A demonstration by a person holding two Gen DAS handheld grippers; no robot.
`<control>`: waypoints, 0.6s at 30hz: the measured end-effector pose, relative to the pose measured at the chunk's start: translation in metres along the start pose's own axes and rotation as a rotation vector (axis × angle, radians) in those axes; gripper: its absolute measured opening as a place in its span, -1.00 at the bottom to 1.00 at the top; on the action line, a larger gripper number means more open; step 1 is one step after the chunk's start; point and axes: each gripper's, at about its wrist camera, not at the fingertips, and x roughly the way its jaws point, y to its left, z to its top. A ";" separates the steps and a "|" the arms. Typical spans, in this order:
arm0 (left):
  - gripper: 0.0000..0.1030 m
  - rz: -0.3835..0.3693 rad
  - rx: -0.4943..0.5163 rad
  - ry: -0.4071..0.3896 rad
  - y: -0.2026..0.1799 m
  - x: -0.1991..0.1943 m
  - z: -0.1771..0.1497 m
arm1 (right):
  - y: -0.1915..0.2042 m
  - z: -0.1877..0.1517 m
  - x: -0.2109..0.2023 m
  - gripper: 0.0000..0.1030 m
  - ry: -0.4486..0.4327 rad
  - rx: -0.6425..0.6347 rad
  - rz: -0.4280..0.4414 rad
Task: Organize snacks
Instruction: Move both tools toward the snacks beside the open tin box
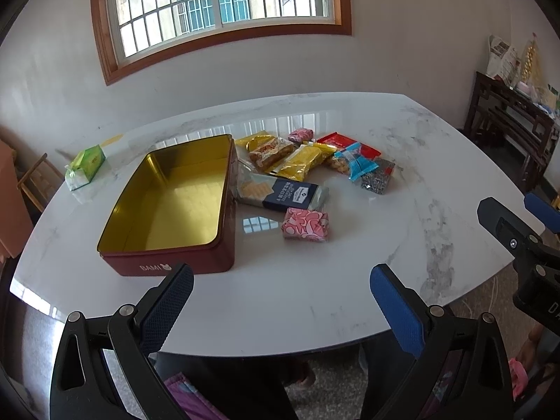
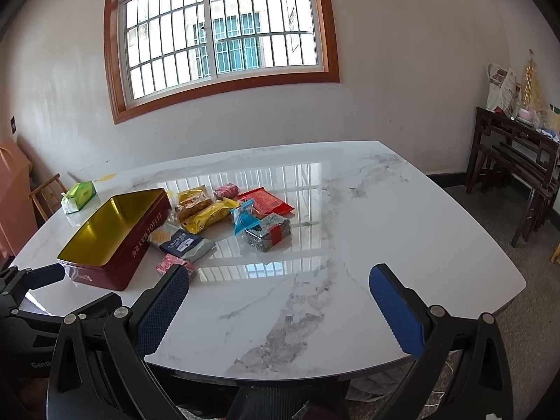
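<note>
Both grippers, left gripper (image 1: 281, 309) and right gripper (image 2: 280, 309), hung spread and empty; snack pile (image 1: 308, 164) lay mid-frame right of open tin (image 1: 171, 203), pink packet (image 1: 306, 224) nearest left gripper.

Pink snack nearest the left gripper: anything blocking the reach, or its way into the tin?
Nothing visible. The left gripper is open with bare table ahead up to the pink snack. The tin is open, empty, and beside it.
</note>
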 end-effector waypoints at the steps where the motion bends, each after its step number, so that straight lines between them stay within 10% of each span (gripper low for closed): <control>1: 0.95 -0.001 -0.001 0.003 0.000 0.001 0.000 | 0.000 0.000 0.000 0.99 0.002 0.001 0.001; 18: 0.95 -0.009 -0.006 0.039 0.000 0.010 -0.003 | -0.004 -0.002 0.006 0.99 0.030 0.018 0.009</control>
